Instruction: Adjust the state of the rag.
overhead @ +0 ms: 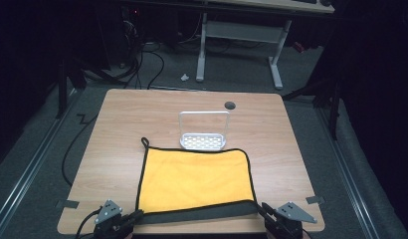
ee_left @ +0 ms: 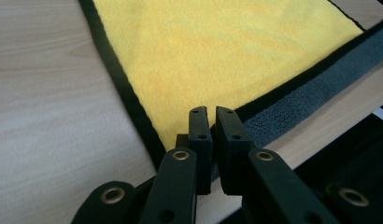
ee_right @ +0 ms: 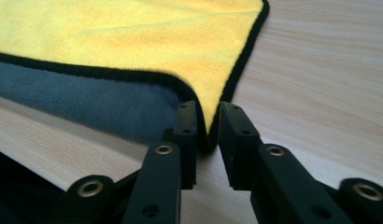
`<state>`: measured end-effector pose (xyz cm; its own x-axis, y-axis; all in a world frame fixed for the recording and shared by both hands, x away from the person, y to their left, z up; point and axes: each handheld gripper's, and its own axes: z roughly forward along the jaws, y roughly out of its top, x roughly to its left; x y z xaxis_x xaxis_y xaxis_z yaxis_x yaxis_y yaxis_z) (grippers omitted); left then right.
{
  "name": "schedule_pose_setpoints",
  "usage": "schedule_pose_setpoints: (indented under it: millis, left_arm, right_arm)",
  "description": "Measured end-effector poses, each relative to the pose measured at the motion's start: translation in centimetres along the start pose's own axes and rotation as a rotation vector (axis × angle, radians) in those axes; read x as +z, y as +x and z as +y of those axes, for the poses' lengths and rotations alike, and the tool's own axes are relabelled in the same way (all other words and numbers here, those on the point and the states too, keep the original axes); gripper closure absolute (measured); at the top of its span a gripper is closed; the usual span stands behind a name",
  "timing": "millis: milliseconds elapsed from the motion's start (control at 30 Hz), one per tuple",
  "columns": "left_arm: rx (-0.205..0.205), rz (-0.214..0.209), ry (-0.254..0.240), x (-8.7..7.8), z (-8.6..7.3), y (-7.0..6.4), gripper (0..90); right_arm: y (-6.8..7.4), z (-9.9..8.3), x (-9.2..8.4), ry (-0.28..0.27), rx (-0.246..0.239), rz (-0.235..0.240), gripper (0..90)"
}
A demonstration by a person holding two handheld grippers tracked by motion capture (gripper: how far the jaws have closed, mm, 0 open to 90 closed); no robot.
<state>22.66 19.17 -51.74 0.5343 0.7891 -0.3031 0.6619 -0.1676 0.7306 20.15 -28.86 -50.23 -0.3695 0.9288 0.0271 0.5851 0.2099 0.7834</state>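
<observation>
A: On the surface [overhead: 117, 144] in the high view, a yellow cloth [overhead: 194, 181] with black trim lies flat at the near centre, its near edge folded over to show a grey underside. A white rack [overhead: 203, 131] stands just behind its far edge. Left gripper [overhead: 135, 217] sits at the near left corner of the cloth, right gripper [overhead: 262, 208] at the near right corner.

B: Fingers?

A: Too small to tell there. In the left gripper view, the left gripper [ee_left: 211, 122] has its fingers [ee_left: 199, 135] nearly together, a thin slit between them, with the cloth [ee_left: 217, 46] corner caught in that slit, yellow to one side, grey fold to the other.

B: And the right gripper view?

A: Right gripper [ee_right: 208, 123] fingers [ee_right: 186, 135] narrowly apart, clamped on the cloth [ee_right: 133, 32] corner; the black hem runs down into the gap. Grey fold lies left of them, bare surface [ee_right: 320, 84] to the right.
</observation>
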Motion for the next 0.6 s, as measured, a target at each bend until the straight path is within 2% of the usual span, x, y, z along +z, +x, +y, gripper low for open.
schedule_pose_setpoints:
  millis: [100,167,200,333,433,467,500,600]
  left_arm:
    - [-0.028,-0.009,-0.030,-0.9,-0.4,0.1,82.1]
    - [-0.030,-0.013,-0.041,-1.2,-0.4,0.2,80.9]
    - [-0.023,-0.001,-0.047,-1.3,-0.4,0.1,80.8]
    - [-0.032,0.023,-0.069,-1.0,0.2,0.8,79.4]
    - [-0.055,0.052,-0.057,0.3,1.6,2.5,75.8]
    - [-0.061,0.054,-0.049,0.8,1.9,2.8,73.2]
    - [-0.066,0.053,-0.033,1.2,2.0,3.0,73.2]
    - [-0.047,0.048,0.005,2.0,1.2,2.2,71.9]
  right_arm:
    - [-0.8,-0.6,-0.9,-0.020,0.056,-0.005,76.8]
    - [-1.2,-0.6,-0.9,-0.029,0.062,-0.012,76.7]
    - [-1.3,-0.6,-0.9,-0.030,0.067,-0.016,76.4]
    - [-2.2,0.5,1.3,0.000,0.041,-0.043,75.5]
    - [-2.7,1.6,3.2,0.033,0.057,-0.032,75.3]
    - [-2.5,2.3,4.5,0.051,0.024,-0.031,74.3]
    - [-2.5,2.3,4.5,0.051,0.024,-0.031,74.3]
    - [-2.0,3.2,5.7,0.071,0.007,-0.023,74.2]
